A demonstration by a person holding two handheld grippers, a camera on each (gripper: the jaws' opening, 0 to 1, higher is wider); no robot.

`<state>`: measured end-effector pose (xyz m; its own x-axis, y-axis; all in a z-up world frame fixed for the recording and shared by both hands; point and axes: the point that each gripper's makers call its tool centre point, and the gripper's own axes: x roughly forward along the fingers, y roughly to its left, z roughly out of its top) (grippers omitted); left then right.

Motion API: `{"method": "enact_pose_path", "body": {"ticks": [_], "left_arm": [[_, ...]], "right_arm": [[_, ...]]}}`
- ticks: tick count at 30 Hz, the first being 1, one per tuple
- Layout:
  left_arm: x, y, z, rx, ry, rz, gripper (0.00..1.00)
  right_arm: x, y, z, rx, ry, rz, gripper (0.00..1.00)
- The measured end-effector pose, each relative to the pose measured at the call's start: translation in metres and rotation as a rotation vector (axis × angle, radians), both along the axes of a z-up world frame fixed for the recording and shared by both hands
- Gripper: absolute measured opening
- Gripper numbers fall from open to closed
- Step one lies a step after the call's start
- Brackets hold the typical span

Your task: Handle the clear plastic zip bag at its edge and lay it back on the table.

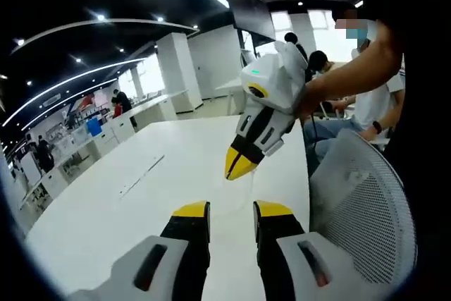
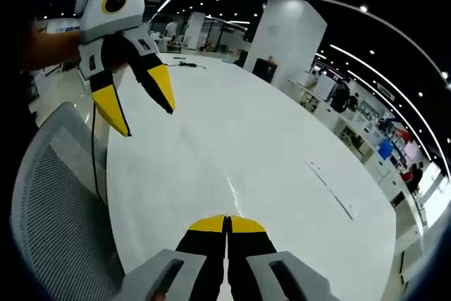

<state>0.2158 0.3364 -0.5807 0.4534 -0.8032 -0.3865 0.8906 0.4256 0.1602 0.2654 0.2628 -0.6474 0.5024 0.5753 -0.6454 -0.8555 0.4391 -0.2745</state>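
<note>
The left hand-held gripper rises from the bottom of the left gripper view with its two yellow-tipped jaws set well apart and nothing between them. It hovers over the white counter. In the right gripper view it shows at the upper left, jaws spread wide and angled down toward the counter, clear of the surface.

The right hand-held gripper has its jaws pressed together, the yellow tips meeting with no gap. In the left gripper view it comes in ahead and slightly right of the left jaws, tilted downward. A person's hand grips its white body.

The clear plastic zip bag is hard to make out. It shows as a faint transparent sheet hanging from the right tips down toward the counter, just ahead of the left jaws. In the right gripper view it is only a glossy crease directly beyond the closed tips, so the pinch seems to be at the bag's edge.

A thin pale strip lies on the counter ahead and to the left of the left jaws, well apart from the bag. A grey mesh chair back stands at the counter's edge beside the person.
</note>
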Motion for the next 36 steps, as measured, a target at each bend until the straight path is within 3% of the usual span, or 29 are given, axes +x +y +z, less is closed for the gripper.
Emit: {"method": "enact_pose_path", "body": {"ticks": [11, 18, 23, 25, 36], "left_arm": [[-0.005, 0.029, -0.011, -0.033, 0.074, 0.121, 0.38], [-0.003, 0.051, -0.021, -0.043, 0.084, 0.182, 0.45], [-0.006, 0.056, -0.024, -0.050, 0.079, 0.226, 0.51], [-0.008, 0.058, -0.025, -0.052, 0.078, 0.235, 0.53], [-0.012, 0.062, -0.029, -0.060, 0.078, 0.261, 0.56]], "right_arm": [[0.001, -0.003, -0.023, -0.066, -0.033, 0.011, 0.00], [-0.002, -0.003, -0.040, -0.108, -0.054, 0.027, 0.00], [0.000, -0.003, -0.055, -0.120, -0.060, 0.034, 0.00], [-0.001, -0.002, -0.053, -0.123, -0.071, 0.036, 0.00], [0.000, -0.001, -0.073, -0.142, -0.074, 0.045, 0.00]]}}
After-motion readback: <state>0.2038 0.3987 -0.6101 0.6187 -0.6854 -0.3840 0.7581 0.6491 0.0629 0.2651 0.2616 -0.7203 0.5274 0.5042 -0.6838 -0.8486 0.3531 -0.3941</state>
